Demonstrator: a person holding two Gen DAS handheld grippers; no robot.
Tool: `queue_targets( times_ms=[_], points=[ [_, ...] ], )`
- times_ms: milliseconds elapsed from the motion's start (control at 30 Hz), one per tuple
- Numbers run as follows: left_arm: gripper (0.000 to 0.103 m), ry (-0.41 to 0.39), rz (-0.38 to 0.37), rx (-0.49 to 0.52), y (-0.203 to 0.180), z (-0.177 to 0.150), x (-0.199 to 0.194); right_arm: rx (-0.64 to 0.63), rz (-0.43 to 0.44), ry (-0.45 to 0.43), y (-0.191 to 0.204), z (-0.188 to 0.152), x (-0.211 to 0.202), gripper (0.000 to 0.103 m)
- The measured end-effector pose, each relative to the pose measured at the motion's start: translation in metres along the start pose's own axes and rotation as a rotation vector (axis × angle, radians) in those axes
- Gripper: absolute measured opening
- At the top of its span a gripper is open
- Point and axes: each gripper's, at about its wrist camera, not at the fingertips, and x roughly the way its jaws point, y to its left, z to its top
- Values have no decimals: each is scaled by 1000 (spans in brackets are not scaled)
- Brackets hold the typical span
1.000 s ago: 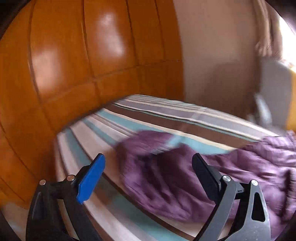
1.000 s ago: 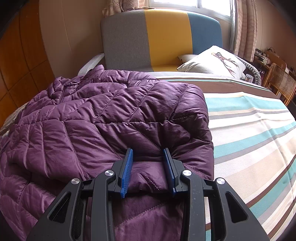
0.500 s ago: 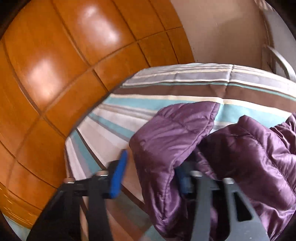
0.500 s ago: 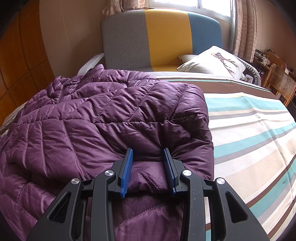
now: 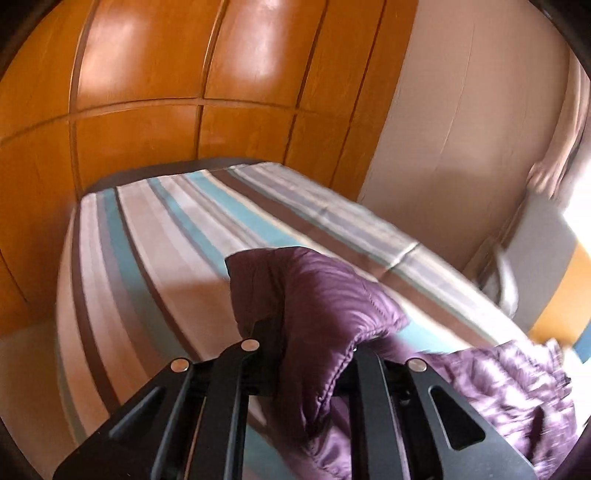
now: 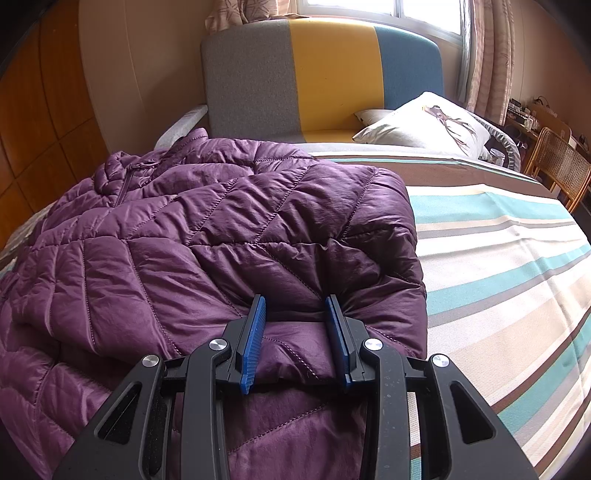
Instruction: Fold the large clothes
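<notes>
Jacket: purple quilted jacket (image 6: pixel 207 236) spread on the striped bed (image 6: pixel 498 258).
Left gripper (image 5: pixel 303 343): fingers closed on a lifted jacket sleeve (image 5: pixel 306 295).
Right gripper (image 6: pixel 295 321): fingers clamping a puffy fold at the jacket's near edge.

light: daylight from the bright window (image 6: pixel 384 7) behind my striped headboard, blown out at the right edge of my left view | glare: sheen on glossy orange wood wall panels (image 5: pixel 155 74) | blur: left view motion-smeared, right view sharp | distortion: fisheye bending, dark vignette corners
</notes>
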Motion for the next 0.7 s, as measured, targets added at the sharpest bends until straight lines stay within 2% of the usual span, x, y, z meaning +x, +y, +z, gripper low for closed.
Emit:
queue_targets(
  times_ms=[100, 233, 400, 533, 700],
  points=[
    [8, -21, -76, -41, -11, -3, -15, 0, 0, 0, 0, 0, 0, 34],
    [8, -41, -228, -92, -32, -7, -43, 1, 0, 0, 0, 0, 0, 34],
    [8, -63, -439, -49, -74, -14, -80, 3, 3, 0, 0, 1, 0, 34],
    [8, -32, -585, -16, -109, -23, -104, 4, 3, 1, 0, 1, 0, 34],
    [8, 30, -689, 50, -156, -52, -125, 6, 4, 1, 0, 1, 0, 34]
  ],
)
